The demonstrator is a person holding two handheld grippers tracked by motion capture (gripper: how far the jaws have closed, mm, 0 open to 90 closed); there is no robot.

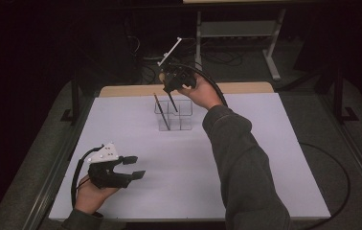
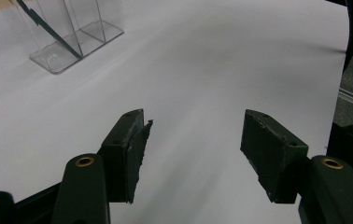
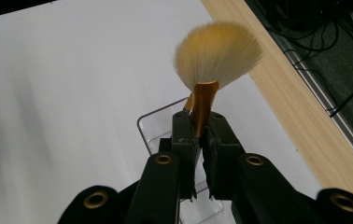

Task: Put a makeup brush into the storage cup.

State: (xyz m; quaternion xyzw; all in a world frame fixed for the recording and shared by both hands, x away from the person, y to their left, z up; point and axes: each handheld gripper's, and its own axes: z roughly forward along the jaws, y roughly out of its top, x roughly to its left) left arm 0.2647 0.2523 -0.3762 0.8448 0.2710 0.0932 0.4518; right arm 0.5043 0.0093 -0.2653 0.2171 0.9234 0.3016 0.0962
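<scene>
Reaching over the organizer (image 1: 174, 115), right gripper (image 3: 199, 133) clamps brush (image 3: 216, 58).

The brush (image 3: 216, 53) has a fan of pale, golden-tipped bristles on a copper ferrule and a thin dark handle. It stands steeply tilted, handle end down inside the clear compartmented holder (image 1: 183, 120) at the table's 12 o'clock.

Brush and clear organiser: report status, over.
Right hand-held gripper shut on brush, above clear organiser. Left hand-held gripper open, empty, over table. Dark stick already leans in organiser.
</scene>
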